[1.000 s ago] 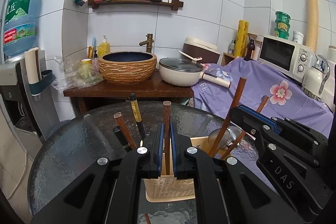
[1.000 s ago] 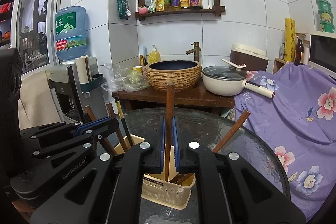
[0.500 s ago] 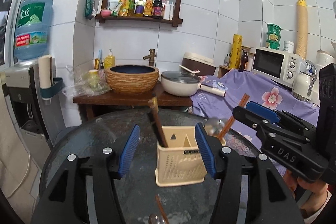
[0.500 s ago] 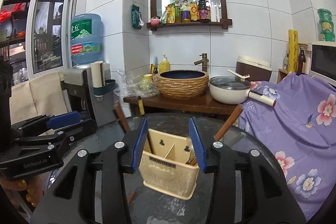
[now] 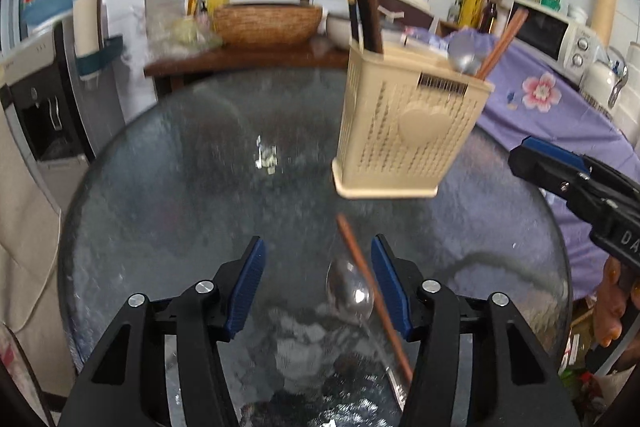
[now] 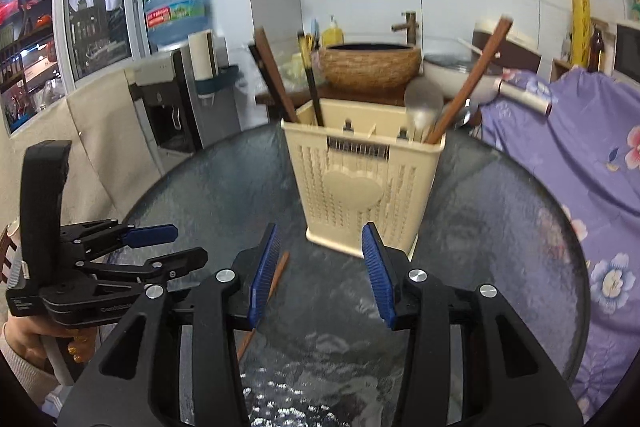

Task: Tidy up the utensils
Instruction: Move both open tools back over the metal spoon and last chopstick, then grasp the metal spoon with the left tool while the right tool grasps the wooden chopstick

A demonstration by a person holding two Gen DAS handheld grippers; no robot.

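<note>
A cream utensil caddy (image 5: 408, 131) (image 6: 360, 187) stands on the round glass table (image 5: 180, 187). Dark chopsticks (image 6: 276, 79) fill its left side; a metal spoon (image 6: 422, 103) and brown chopsticks (image 6: 472, 75) lean in its right side. My left gripper (image 5: 316, 283) hangs low over the table, jaws apart and closing. Between them, on the glass, lie a metal spoon (image 5: 350, 291) and a brown chopstick (image 5: 372, 299), untouched by the pads. My right gripper (image 6: 320, 275) is open and empty just in front of the caddy. The loose chopstick (image 6: 268, 291) lies left of it.
Behind the table a wooden stand (image 6: 360, 95) carries a woven basin (image 6: 372, 67) and a white pan. A purple flowered cloth (image 6: 560, 155) lies at the right, a water dispenser (image 6: 172, 75) at the left. A person's hand (image 6: 40, 339) holds the left gripper.
Both grippers let go of the chopsticks they held over the caddy and opened. Both drew back and sank toward the table. The loose spoon and chopstick came into the left wrist view.
</note>
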